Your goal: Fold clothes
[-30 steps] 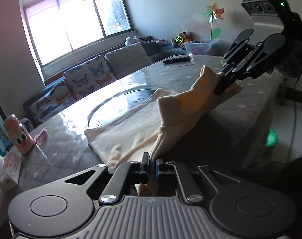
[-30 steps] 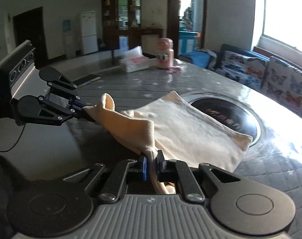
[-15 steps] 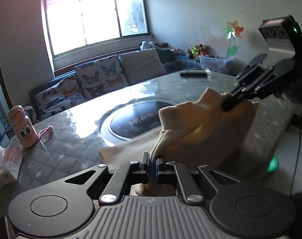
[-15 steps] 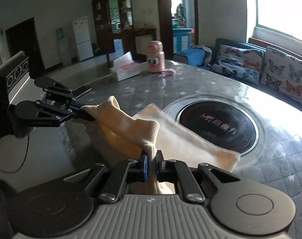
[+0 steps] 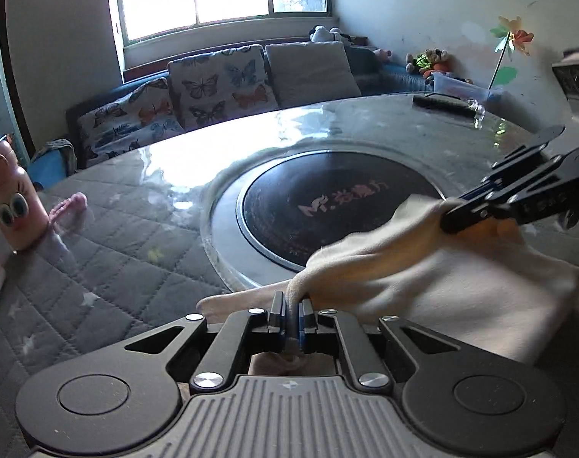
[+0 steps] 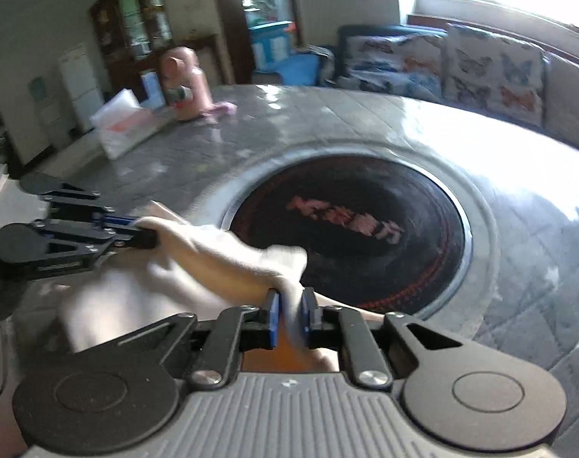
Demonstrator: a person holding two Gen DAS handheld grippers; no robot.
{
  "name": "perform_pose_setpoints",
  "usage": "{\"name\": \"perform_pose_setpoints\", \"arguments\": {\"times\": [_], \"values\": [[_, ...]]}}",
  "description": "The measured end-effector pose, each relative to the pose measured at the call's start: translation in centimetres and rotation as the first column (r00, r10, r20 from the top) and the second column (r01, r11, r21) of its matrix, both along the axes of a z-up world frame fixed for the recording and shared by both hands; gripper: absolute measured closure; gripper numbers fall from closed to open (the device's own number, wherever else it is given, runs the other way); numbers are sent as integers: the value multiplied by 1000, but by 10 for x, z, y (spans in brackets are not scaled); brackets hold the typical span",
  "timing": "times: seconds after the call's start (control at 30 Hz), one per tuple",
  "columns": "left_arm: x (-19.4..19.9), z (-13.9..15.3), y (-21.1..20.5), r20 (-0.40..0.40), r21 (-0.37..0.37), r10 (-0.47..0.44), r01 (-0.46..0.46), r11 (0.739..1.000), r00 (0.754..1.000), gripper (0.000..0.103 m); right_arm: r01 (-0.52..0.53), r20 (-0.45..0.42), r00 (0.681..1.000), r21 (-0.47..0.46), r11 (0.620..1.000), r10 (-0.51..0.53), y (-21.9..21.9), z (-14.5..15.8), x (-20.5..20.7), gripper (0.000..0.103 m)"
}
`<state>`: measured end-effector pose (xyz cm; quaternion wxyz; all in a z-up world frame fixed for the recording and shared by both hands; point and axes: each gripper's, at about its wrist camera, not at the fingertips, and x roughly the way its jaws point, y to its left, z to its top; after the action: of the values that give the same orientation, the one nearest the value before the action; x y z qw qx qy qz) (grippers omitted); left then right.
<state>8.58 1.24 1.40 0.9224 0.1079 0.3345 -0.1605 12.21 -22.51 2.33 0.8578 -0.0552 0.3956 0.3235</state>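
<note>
Left wrist view shows the left gripper [image 5: 291, 318] and right gripper [image 5: 451, 218] both pinching the cream garment [image 5: 434, 278] over the tabletop [image 5: 129, 236] — jaws just loosening, so a corner could slip early and spoil the fold.

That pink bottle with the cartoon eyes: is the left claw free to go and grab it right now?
Probably not yet. The left claw has cream cloth between its pads, though its jaws have just been opening, so it must let go first. The pink bottle stands well off across the table, nothing between them.
</note>
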Motion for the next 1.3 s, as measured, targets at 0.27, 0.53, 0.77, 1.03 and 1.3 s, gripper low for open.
{"name": "perform_pose_setpoints", "arguments": {"times": [0.27,0.53,0.77,1.03,1.3], "values": [[2,16,9,39,-2,43,-43,999,998,69,95,41,994,50,994,-97,-14,8,-9,75],[-6,39,-4,63,-74,-14,19,997,998,82,55,-7,998,93,994,-55,6,11,-12,81],[7,14,-36,-23,-42,-91,90,995,996,88,168,-95,983,129,977,-156,-3,-3,13,82],[19,-2,-34,-72,-59,-68,64,996,995,87,140,-111,985,106,984,-129,9,-17,21,82],[17,7,-31,-47,-88,-71,66,994,996,86,156,23,987,93,983,-159,12,-3,12,99]]}}
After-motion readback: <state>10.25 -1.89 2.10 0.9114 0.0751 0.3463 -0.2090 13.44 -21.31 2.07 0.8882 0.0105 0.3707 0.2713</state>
